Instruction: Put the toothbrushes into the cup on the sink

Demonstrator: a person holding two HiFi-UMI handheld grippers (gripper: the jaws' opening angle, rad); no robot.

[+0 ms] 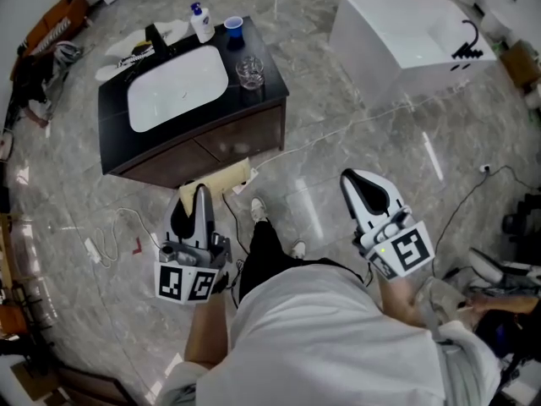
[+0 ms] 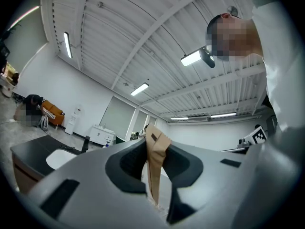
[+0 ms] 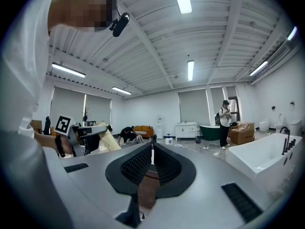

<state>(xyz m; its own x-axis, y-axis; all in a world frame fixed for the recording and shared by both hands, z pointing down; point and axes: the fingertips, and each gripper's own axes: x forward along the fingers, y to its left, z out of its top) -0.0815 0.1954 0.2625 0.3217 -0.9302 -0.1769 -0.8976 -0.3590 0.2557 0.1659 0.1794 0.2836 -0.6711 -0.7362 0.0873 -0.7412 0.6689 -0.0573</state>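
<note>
The black vanity top [image 1: 270,100] holds a white basin [image 1: 177,87], a blue cup [image 1: 233,27] and a clear glass [image 1: 249,72]. A slim dark and white item [image 1: 135,55], too small to identify, lies on a white tray behind the basin. My left gripper [image 1: 201,191] hangs low in front of the vanity, shut on a flat tan cardboard pack [image 1: 221,180]. The pack [image 2: 155,161] stands upright between the jaws of the left gripper [image 2: 155,144]. My right gripper [image 1: 353,176] is to the right over the floor. Its jaws meet with nothing between them in the right gripper [image 3: 152,149] view.
A white soap bottle [image 1: 201,22] and a black tap [image 1: 156,36] stand at the back of the vanity. A white bathtub [image 1: 406,41] is at the far right. Cables and a white power strip [image 1: 91,248] lie on the marble floor. Other people [image 3: 224,123] are far across the room.
</note>
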